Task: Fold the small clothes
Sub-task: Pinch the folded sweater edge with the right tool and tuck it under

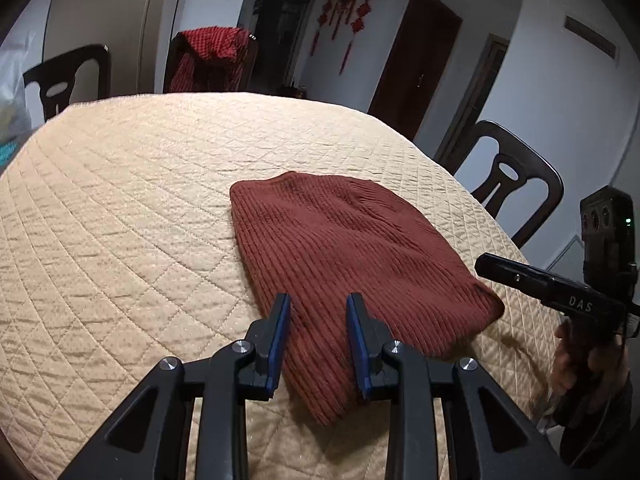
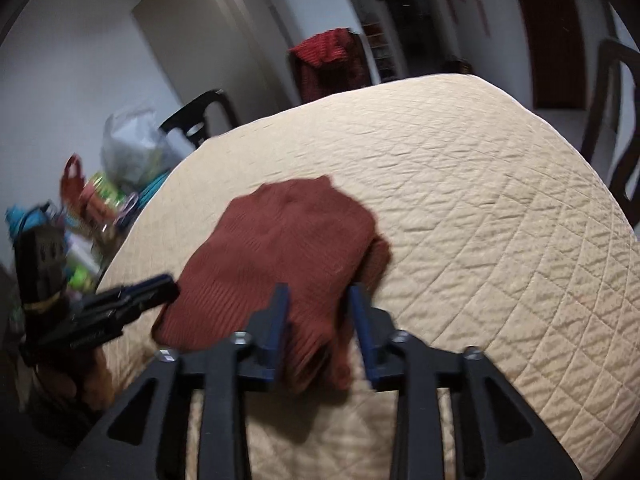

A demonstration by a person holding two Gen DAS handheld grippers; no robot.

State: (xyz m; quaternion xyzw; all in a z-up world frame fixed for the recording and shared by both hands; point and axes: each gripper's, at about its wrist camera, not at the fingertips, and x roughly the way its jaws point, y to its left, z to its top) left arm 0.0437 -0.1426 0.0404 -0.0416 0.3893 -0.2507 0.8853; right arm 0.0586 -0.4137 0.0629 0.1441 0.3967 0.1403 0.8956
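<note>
Left wrist view: my left gripper [image 1: 318,300] and right gripper [image 2: 318,292] gape, unclamped, over the rust knit garment [image 1: 340,248]; chairs [image 1: 508,184] ring the quilted table [image 1: 120,200] beyond.

The left gripper [image 1: 318,300] is angled downward, its blue-padded jaws parted with nothing pinched. The right gripper [image 2: 318,292] is likewise tilted down with jaws apart. A hand [image 1: 580,364] is wrapped around its handle.

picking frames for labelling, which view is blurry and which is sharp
Left wrist view: sharp, the ribbing of the brown knit garment and the quilt stitching are crisp, with fisheye bending at the edges. Right wrist view: motion-blurred throughout, garment ribbing smeared.
</note>
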